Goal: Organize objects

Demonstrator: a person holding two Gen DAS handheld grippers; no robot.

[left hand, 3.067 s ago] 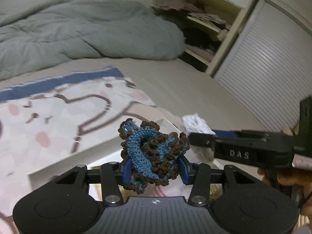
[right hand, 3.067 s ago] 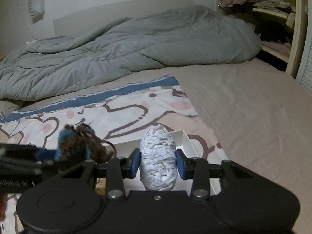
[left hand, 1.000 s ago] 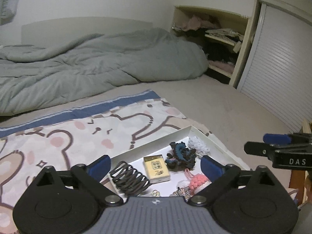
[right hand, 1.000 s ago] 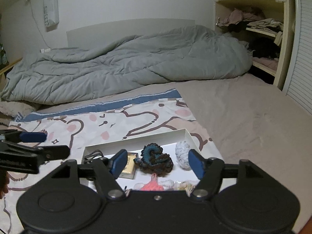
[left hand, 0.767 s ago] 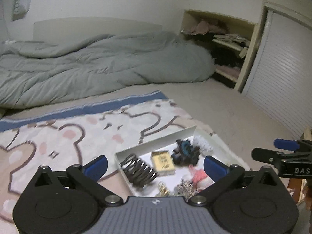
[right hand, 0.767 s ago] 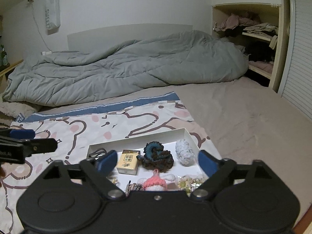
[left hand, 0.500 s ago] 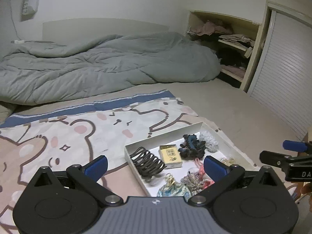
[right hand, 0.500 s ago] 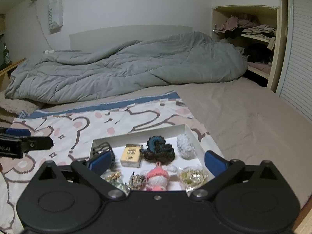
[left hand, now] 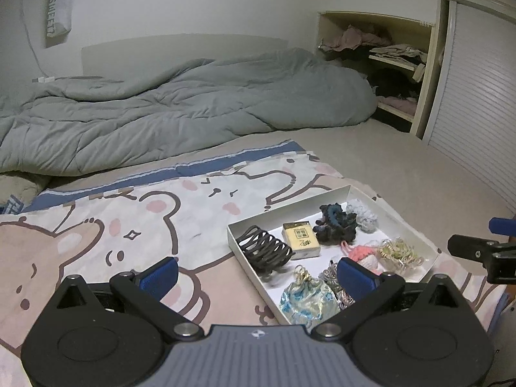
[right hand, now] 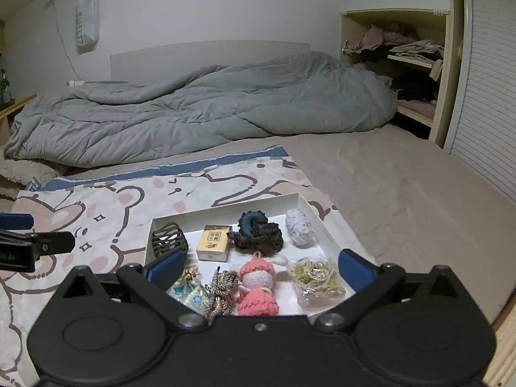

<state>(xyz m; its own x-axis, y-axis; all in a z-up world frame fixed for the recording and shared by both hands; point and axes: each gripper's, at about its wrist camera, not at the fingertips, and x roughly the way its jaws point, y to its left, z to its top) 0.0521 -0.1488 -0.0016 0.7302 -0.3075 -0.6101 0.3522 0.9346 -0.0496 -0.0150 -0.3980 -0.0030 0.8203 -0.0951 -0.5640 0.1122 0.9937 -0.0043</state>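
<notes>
Trinkets fill a shallow white cardboard tray [left hand: 391,217] that sits on a bear-printed pink and cream blanket [left hand: 129,213] spread over the bed. From the left wrist view, the left tool [left hand: 256,272] hangs above the tray's near-left corner with its blue-padded jaws spread wide and nothing between them. Inside lie a black coiled hair claw [left hand: 266,251], a small yellow card box [left hand: 301,239], a blue and brown crocheted scrunchie [left hand: 335,227], a pale grey knitted ball [left hand: 362,216], a pink and white crocheted doll [left hand: 364,255], a clear bag of gold chains [left hand: 400,251] and a light blue brocade pouch [left hand: 306,296]. The right tool's tip [left hand: 477,251] shows at the right edge.

From the right wrist view, the right tool [right hand: 261,269] hovers over the tray's [right hand: 232,208] near side, jaws wide apart and empty, the doll [right hand: 258,285] just ahead between them. A braided gold and grey cord [right hand: 222,287] lies beside the pouch [right hand: 188,292]. A grey quilt [right hand: 193,113] is heaped behind.

All of it looks light. The yarn pieces are soft and should squash, so pinch them across the middle; the card box is stiff and best taken by its long sides; the chain bag is likely slippery.
</notes>
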